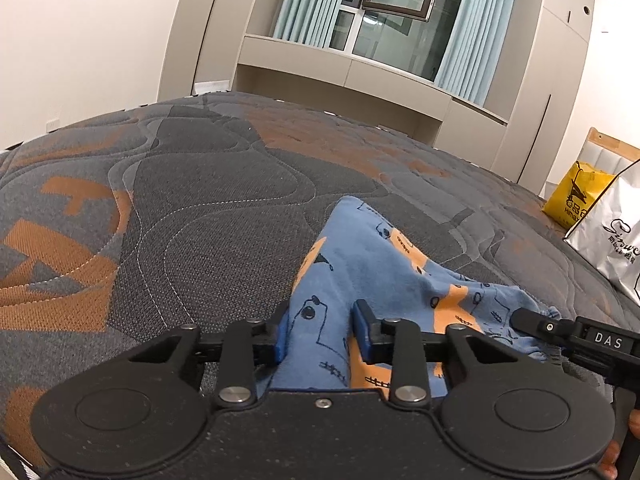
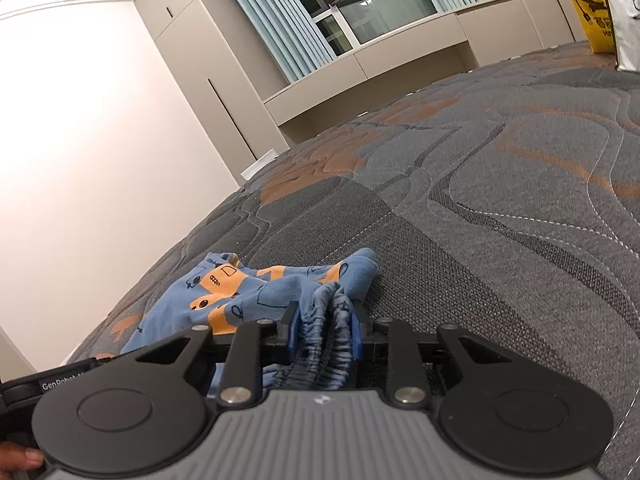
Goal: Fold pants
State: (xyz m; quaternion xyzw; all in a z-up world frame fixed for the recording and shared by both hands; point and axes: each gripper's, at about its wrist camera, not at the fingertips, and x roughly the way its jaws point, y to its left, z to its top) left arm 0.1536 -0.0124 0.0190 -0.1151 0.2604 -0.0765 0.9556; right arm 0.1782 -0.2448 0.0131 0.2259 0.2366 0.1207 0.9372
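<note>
Mattress: grey and orange quilted surface, filling most of both views. It carries the pants and, at its far edge, two bags.

Pants: small, blue with orange print, lying rumpled on the mattress at about 5 o'clock in the left view and 7 o'clock in the right view. Not yet folded; the cloth is bunched, not flat.

Left tongs: jaws partly closed, blue pads on either side of a ridge of blue cloth and apparently touching it. I judge this a light grip.

Right tongs: jaws narrow, pads pressing a gathered, elasticated band, likely the waistband. The grip looks firm.

Risks, as judged:
- The left hold takes a loose ridge only; on lifting, the cloth may slide out and the fold collapse.
- The right tongs hold several bunched layers; a layer may drop free, or the fold may come out uneven.
- The two tongs sit near each other, so a pull apart could stretch the cloth crooked.

Containers: a yellow bag and a silver bag stand at 3 o'clock in the left view, touching or just beside one another. Their contents cannot be seen.
</note>
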